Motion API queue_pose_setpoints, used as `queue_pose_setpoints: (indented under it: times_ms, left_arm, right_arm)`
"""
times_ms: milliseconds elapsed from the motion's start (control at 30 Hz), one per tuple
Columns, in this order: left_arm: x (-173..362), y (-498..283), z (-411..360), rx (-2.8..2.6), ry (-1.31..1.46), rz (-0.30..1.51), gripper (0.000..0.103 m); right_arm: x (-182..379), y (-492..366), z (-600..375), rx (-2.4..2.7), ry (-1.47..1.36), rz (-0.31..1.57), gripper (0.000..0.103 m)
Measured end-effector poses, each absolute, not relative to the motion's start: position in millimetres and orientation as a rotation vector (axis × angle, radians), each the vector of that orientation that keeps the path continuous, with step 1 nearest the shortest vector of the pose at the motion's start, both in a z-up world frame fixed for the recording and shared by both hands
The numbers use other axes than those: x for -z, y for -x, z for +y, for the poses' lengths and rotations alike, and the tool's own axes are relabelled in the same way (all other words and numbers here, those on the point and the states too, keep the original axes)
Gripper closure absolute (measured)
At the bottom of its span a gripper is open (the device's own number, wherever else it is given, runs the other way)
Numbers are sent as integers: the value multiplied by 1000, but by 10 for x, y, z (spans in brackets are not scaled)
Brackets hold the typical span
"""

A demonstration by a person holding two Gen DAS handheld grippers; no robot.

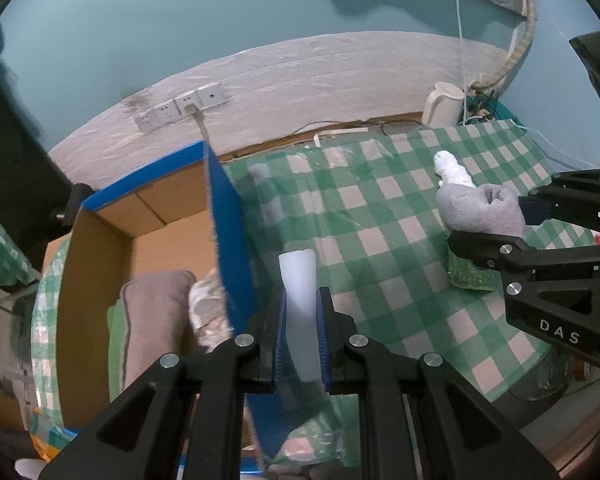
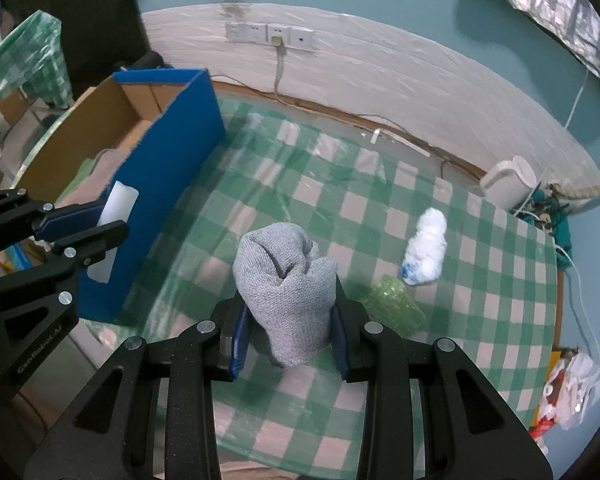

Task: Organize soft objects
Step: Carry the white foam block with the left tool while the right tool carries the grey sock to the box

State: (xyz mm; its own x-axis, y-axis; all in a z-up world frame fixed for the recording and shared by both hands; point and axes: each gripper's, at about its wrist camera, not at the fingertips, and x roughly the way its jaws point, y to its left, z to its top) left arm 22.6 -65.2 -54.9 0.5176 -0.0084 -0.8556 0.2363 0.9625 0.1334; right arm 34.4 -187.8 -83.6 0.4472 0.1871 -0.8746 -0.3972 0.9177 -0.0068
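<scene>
The left gripper [image 1: 303, 344], its side lettered "GenRobot.AI", clamps a pale white foam strip [image 1: 298, 304] beside the blue-walled cardboard box [image 2: 168, 184]. The right gripper [image 2: 288, 340], marked "DAS", squeezes a rolled grey knitted sock [image 2: 286, 292] above the green-checked counter [image 2: 480, 320], where a white-and-blue cloth bundle [image 2: 426, 248] lies.

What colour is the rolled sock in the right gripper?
Light grey sock; clearest in the right wrist view.

At the centre right of the right wrist view, the green sponge [image 2: 396, 308] is half hidden behind the grey rolled cloth [image 2: 286, 292]. The blue box [image 1: 228, 232] wall blurs in the left wrist view and covers part of the patterned item [image 1: 206, 312] inside. At the lower right edge, the red-and-white packaging [image 2: 568, 392] is cut off and unreadable.
</scene>
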Motion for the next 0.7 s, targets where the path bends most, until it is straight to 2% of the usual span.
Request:
queue_pose_setpoints:
  times_ms: [700]
  left_arm:
    - [344,-236,197,31,-139,995,89]
  right_arm:
    - [549,-356,-1014,-490,287,1015,70]
